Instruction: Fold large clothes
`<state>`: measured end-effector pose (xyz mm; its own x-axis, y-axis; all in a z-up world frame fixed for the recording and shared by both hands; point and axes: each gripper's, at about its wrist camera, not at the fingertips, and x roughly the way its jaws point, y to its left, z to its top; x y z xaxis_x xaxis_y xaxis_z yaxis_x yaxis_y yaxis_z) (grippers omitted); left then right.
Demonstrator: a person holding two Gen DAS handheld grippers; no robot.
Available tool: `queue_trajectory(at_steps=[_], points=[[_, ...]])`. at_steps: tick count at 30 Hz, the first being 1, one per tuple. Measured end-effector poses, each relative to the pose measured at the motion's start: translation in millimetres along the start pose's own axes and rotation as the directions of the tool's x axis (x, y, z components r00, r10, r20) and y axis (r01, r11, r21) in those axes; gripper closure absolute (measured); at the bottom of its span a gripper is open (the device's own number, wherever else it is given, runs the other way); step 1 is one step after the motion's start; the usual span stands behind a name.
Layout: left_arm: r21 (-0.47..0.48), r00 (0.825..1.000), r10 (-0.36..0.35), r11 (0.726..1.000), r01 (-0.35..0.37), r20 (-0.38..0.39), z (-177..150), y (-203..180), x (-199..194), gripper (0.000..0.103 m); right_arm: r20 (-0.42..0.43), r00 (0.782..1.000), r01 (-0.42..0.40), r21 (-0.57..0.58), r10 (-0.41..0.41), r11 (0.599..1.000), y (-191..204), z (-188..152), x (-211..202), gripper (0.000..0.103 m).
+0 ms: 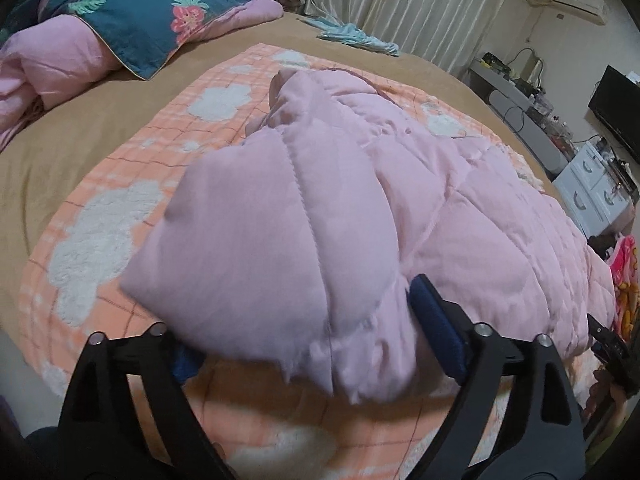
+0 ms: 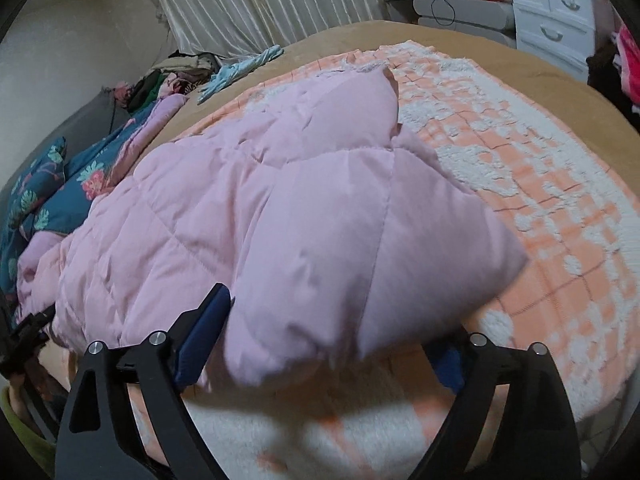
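The pink quilted jacket (image 1: 360, 200) lies on the orange-and-white checked blanket (image 1: 100, 220), which is spread over the tan bed cover (image 1: 60, 152). In the left wrist view, the left gripper (image 1: 316, 344) stands at 6 o'clock with its jaws spread wide; a padded corner of the jacket sags between the blue pads (image 1: 434, 320), which stand apart from the fabric and do not press on it. In the right wrist view, the right gripper (image 2: 320, 344) is likewise at 6 o'clock, jaws wide, with the other jacket corner (image 2: 360, 280) lying loose between its fingers and not clamped. The jacket body extends toward 12 o'clock in both views. A floral teal duvet (image 1: 132, 12) lies at 10 o'clock in the left view; white drawers (image 2: 552, 12) stand at 1 o'clock in the right view.
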<state>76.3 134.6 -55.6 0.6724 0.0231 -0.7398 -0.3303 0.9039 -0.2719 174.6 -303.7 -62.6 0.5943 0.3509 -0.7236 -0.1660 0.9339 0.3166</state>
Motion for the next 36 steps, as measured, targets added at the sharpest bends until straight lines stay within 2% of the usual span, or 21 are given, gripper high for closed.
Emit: queue_trajectory(at_steps=[2,8,13,22,28,36], points=[[0.008,1.000,0.005,1.000,-0.005,0.008,-2.0,-1.9,-8.8,0.015,0.008,1.000,0.027,-0.024,-0.027,0.999,3.7,-4.6,-10.4,0.010],[0.024,1.000,0.011,1.000,-0.012,0.025,-4.5,-9.3,-31.8,0.010,0.069,0.995,0.072,-0.064,-0.068,0.995,10.8,-13.3,-41.4,0.006],[0.050,0.998,0.012,0.999,-0.016,0.067,-1.8,-18.7,-52.0,0.009,0.143,0.988,0.068,-0.111,-0.051,0.991,25.2,-13.4,-74.1,0.004],[0.137,0.987,-0.016,0.991,-0.006,0.159,-0.3,-47.0,-92.7,0.009,0.223,0.975,0.043,-0.185,-0.001,0.982,55.3,-13.2,-116.9,0.004],[0.179,0.980,-0.045,0.984,0.010,0.191,-7.0,-61.5,-110.1,0.009,0.264,0.964,0.050,-0.241,0.016,0.969,78.8,-17.2,-141.0,0.004],[0.231,0.975,-0.090,0.972,0.042,0.202,-30.4,-77.4,-119.3,0.009,0.304,0.953,0.081,-0.296,0.014,0.952,99.9,-40.3,-157.9,0.004]])
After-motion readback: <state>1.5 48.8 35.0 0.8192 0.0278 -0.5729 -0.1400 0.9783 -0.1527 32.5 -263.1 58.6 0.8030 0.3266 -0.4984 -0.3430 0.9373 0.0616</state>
